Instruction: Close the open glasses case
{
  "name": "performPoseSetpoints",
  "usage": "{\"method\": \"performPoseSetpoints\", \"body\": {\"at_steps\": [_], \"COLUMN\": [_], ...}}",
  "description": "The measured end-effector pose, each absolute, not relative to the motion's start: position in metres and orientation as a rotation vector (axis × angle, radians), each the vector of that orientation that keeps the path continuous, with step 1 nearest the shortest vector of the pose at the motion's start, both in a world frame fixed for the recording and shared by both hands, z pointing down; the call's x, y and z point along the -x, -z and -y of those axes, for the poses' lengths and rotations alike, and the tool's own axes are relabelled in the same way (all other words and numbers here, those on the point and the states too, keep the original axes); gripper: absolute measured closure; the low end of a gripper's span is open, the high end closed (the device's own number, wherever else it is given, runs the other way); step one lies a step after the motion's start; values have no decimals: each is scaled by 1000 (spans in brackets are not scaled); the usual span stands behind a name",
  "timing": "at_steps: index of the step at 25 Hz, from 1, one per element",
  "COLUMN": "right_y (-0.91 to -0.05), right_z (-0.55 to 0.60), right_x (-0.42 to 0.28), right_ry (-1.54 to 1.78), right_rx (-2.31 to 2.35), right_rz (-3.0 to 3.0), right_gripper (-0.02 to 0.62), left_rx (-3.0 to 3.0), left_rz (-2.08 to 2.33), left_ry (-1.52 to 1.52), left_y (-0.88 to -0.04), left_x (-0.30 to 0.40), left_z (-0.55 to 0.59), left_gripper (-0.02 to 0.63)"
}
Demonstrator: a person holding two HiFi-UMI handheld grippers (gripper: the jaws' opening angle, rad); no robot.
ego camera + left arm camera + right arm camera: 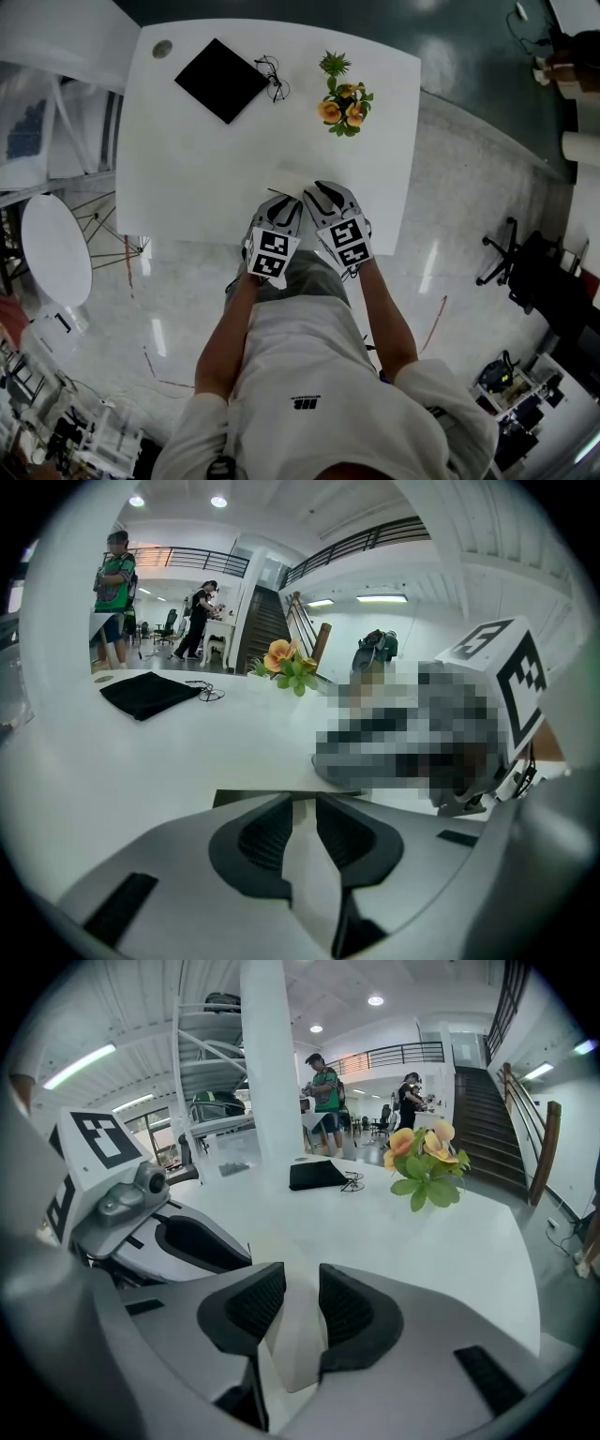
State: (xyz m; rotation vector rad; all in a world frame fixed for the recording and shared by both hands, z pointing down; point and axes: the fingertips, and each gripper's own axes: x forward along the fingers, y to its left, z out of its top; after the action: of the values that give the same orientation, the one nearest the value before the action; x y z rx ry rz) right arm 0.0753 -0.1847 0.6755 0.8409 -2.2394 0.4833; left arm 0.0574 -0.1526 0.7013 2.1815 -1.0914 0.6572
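The glasses case [222, 80] is a flat black square lying open at the far left of the white table [187, 178]; it also shows in both gripper views [150, 694] [317, 1175]. A pair of thin-framed glasses [273, 77] lies just to its right. Both grippers rest side by side at the table's near edge, far from the case. My left gripper [279, 204] [303, 803] has its jaws drawn close with only a slim gap and nothing between them. My right gripper [323, 189] [302, 1274] stands the same way.
A small pot of orange flowers [344, 103] stands at the far middle of the table, right of the glasses. A white round chair [56, 248] is on the left, a black office chair [516, 267] on the right. People [323, 1091] stand far behind the table.
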Motion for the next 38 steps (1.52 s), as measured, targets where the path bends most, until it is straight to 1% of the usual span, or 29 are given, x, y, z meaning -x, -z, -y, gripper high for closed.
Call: {"method": "performPoseSetpoints", "body": {"at_steps": [13,23,38], "right_y": [-681,-683,-676], "right_z": [175,170,147], "right_x": [-74,-72,-71], "right_ry": [-466,-410,-317], "right_rx": [-841,-865,-933], "right_rz": [2225,2209,2204], "right_gripper": [479,469,465], "left_rx": [-2168,-2168,-2206], "left_rz": [1080,1077,1125], "left_ry": [-666,-674,-665], "left_y": [-710,-712,-696], "left_x": [-55,-53,-29], "left_z": [143,137,122], "left_gripper": [512,500,495]}}
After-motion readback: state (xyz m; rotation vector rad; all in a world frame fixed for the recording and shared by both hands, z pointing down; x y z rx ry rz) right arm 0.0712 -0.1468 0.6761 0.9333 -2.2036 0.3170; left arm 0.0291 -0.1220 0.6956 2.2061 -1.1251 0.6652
